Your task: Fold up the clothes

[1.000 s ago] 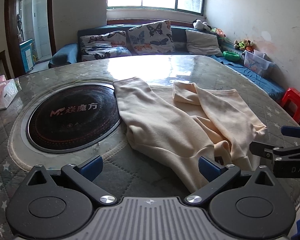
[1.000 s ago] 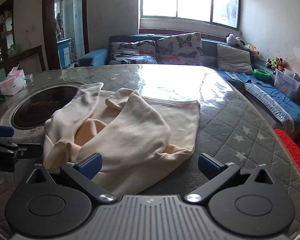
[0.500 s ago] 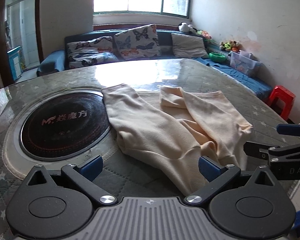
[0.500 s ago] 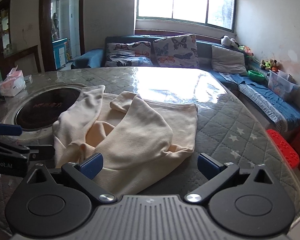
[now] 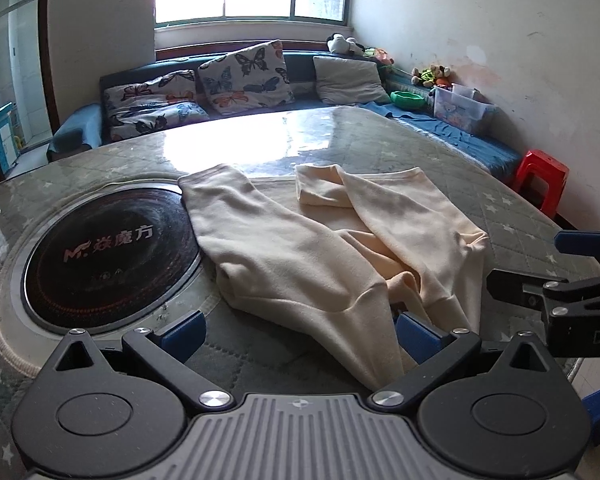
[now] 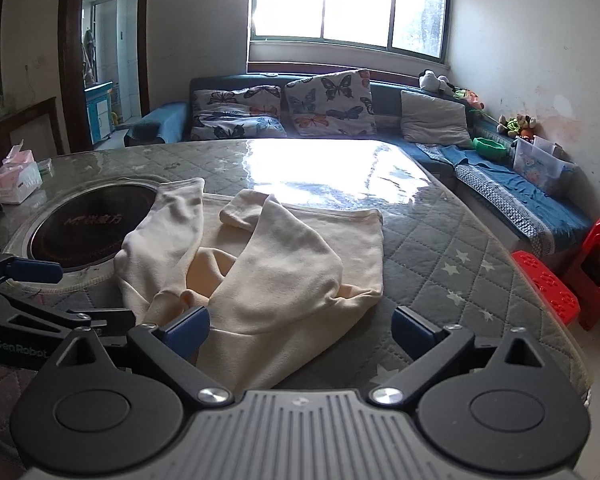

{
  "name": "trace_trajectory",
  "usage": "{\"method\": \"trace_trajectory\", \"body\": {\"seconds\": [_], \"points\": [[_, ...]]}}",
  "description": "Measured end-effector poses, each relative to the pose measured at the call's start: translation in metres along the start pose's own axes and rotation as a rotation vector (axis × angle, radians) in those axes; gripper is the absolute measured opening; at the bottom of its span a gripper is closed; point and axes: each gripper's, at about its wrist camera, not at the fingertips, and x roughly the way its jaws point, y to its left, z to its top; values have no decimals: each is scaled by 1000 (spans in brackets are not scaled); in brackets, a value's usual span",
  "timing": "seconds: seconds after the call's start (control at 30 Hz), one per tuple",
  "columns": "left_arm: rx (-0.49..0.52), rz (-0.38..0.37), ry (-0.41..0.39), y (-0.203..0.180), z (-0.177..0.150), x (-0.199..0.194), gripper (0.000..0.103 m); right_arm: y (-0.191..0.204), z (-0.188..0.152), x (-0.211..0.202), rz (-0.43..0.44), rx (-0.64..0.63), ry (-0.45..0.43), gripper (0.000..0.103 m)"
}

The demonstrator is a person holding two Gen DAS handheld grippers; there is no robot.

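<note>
Both wide-open tools, left tool [image 5: 298, 334] and right tool [image 6: 300, 330], edge closer to the rumpled cream fleece garment [image 5: 300, 256] at the surface's near edge, likely ready to grip.

Left gripper [image 5: 298, 330] spread wide; right gripper [image 6: 300, 326] likewise.

One garment [image 5: 300, 264]: cream, soft knit, long-sleeved top, lying crumpled on the table. Left sleeve [image 5: 236, 216] is stretching away toward the far side, its cuff sitting at the rim of the dark round inset, the fabric overlapping that rim. Right sleeve [image 5: 324, 192] is lying folded across the body, cuff pointing left. Body is spreading flat to the right, with a straight ribbed hem [image 6: 340, 213] along the far edge. Middle is bunching into folds and showing a deeper peach inner side [image 6: 212, 272]. Near edge is draping toward the table's near rim.
</note>
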Motion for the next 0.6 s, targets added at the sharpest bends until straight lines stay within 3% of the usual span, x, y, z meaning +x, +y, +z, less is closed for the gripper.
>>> {"method": "trace_trajectory", "body": {"seconds": [0.6], "points": [[-35, 14, 4, 17, 6, 8, 103, 7, 12, 12, -8, -9, 8, 96]]}}
